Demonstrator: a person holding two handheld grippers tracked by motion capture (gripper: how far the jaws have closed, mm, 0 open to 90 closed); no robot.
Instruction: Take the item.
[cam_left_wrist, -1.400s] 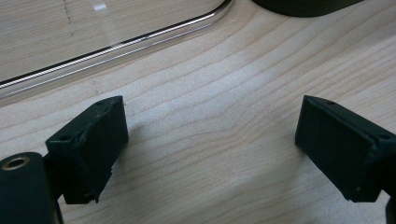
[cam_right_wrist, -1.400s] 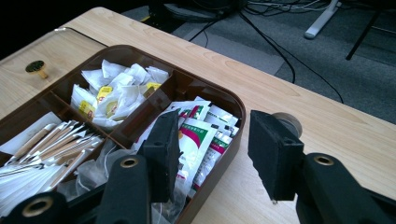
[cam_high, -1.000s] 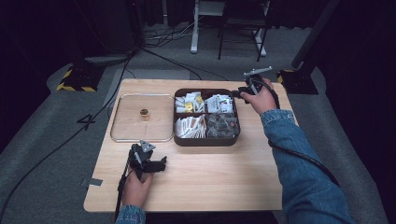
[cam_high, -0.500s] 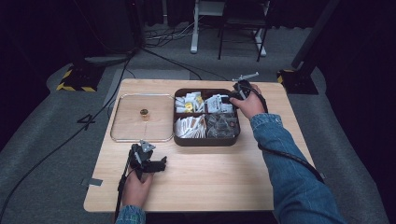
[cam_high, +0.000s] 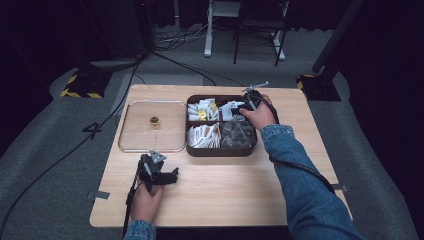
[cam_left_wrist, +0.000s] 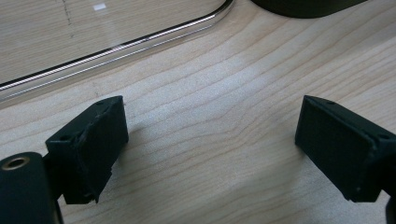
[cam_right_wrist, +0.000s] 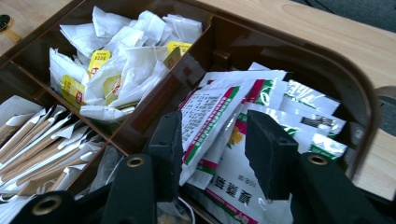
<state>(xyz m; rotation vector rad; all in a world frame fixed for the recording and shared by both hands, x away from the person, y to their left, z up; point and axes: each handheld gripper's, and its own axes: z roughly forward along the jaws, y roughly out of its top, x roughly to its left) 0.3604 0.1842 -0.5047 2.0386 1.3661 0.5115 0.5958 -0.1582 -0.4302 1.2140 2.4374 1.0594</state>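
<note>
From the high view, I see my right tongs (cam_high: 248, 101) down at the far right compartment of the brown divided box (cam_high: 222, 150), which sits mid-tabletop (cam_high: 250, 195). My left tongs (cam_high: 162, 176) rest on the bare wood near the front edge, just in front of the clear tray (cam_high: 125, 125) that lies left of the box, with a small brass-coloured piece (cam_high: 154, 120) on it.

In the left gripper view, my left tongs (cam_left_wrist: 210, 140) stand wide open with nothing but wood grain between them; the tray's clear rim (cam_left_wrist: 116, 49) runs across above them.

In the right gripper view, my right tongs (cam_right_wrist: 212, 140) have just been closing and stand partly open around the white sachets with red and green print (cam_right_wrist: 210, 109) in that compartment. The topmost sachets stand between the jaws, one edge against the left jaw; I cannot tell whether they are pinched yet. Beyond the divider lie crumpled white tea bags with yellow tags (cam_right_wrist: 116, 65), and paper sticks (cam_right_wrist: 37, 140) fill the compartment at the left.
</note>
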